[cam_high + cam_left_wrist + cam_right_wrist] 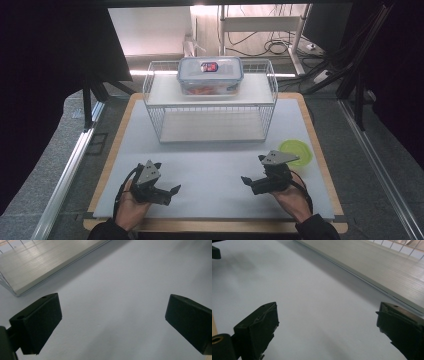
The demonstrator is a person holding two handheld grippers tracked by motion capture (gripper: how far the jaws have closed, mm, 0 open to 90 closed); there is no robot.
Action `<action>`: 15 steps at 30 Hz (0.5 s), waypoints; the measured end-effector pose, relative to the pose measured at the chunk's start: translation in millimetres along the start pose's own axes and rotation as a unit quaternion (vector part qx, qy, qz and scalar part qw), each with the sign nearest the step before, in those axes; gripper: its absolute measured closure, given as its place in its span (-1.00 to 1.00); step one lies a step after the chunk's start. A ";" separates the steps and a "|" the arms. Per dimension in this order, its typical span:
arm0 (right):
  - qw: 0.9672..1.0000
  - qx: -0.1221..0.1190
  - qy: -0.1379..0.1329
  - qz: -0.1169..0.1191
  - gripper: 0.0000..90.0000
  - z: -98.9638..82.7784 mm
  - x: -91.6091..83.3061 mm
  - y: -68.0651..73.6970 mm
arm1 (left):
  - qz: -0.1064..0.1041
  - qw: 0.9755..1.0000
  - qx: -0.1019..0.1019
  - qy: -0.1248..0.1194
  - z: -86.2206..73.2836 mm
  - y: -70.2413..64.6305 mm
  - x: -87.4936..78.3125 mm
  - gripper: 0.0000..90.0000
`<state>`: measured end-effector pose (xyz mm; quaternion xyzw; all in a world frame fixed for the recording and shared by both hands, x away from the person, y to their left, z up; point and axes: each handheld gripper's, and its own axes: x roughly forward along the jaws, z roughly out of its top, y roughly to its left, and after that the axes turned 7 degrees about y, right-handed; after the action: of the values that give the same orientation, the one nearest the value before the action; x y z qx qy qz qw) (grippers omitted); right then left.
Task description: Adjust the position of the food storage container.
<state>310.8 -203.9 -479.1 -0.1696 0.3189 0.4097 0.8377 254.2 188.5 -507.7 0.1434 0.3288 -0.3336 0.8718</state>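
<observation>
My left gripper (167,178) rests low over the near-left part of the white mat (210,160), held by a hand, and is open with nothing between its jaws. In its own view the left gripper (112,315) shows only bare mat between the wide-apart jaws. My right gripper (253,169) sits at the near right, also open and empty; in its own view the right gripper (327,325) faces bare mat. A clear box with a blue lid (210,75) stands on the top shelf of a white wire rack (210,107) at the back middle.
A flat round green disc (298,150) lies on the mat just beyond the right gripper. The rack's lower shelf (37,262) (374,265) is bare. A wooden board edge (320,150) frames the mat. Dark stands and cables surround the table.
</observation>
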 end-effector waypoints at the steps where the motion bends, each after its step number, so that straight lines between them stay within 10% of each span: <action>1: 1.000 0.006 0.000 -0.001 -0.96 -0.2 -0.1 -0.9 | -0.002 1.000 -0.001 0.000 -0.4 0.6 0.0 -0.98; 8: 1.000 0.026 0.009 -0.001 -0.98 0.1 -0.3 -6.9 | 0.009 1.000 0.008 0.004 -2.4 0.6 1.8 -0.95; 15: 0.998 0.038 0.026 -0.043 -0.11 0.9 -18.6 -19.6 | 0.014 1.000 0.016 0.006 -2.8 0.5 2.4 -0.95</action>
<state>318.2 -226.1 -465.5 -0.1621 0.3481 0.3566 0.8517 254.6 189.1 -511.3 0.1639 0.3270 -0.3260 0.8717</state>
